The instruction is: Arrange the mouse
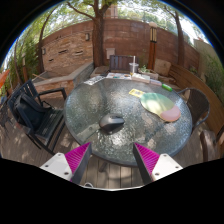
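Observation:
A dark computer mouse (111,124) lies on a round glass-topped patio table (100,140), near its front edge, just ahead of my fingers. A light green mat (158,102) lies on the right part of the table with a pink object (172,114) at its near end. My gripper (112,160) is open and empty. Its magenta pads (77,157) stand wide apart over the wooden deck in front of the table.
A dark metal chair (35,108) stands left of the table and another chair (205,112) at the right. A brick wall (70,45), a tree trunk (98,40) and a low table with small items (125,72) are beyond. Wooden deck boards (110,178) lie below.

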Motion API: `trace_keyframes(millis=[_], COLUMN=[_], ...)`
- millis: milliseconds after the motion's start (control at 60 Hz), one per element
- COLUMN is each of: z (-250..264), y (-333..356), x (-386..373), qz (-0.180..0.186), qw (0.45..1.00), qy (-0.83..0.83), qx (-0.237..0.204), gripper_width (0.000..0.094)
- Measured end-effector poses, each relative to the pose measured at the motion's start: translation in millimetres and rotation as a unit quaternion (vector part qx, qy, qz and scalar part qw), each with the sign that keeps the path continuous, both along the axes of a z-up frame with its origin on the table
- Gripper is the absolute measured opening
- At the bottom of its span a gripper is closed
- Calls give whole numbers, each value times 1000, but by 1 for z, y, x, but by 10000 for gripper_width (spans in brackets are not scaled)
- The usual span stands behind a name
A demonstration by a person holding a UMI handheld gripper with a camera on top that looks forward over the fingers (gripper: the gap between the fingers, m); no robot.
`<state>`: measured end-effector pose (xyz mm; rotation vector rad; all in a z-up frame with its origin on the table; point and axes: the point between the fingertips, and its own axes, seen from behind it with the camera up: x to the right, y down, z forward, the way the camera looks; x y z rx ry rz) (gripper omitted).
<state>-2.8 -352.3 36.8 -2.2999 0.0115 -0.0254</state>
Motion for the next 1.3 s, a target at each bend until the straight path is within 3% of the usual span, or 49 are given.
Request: trace_keyframes(millis=[200,333,517,667,733,867,983,1083,1183,1300], z=[-34,-46,-50,-59,-60,-60,-52,-13,67,158], y=[89,124,159,174,176,178,180,194,224,259], x=[-26,-27,-28,-21,-18,-19,-23,-33,-28,14], qz=[-25,-56,-70,-88,-89,-77,-43,-6,27,32], qw=[1000,998,997,996,995,996,998,1000,998,990], qy=[13,25,17,7,4,7,-4,4,17,22], qx=[-9,-16,-17,-33,-37,-49,-51,-21,53,134], gripper_width=[857,851,845,674,496,419,349,346,347,347])
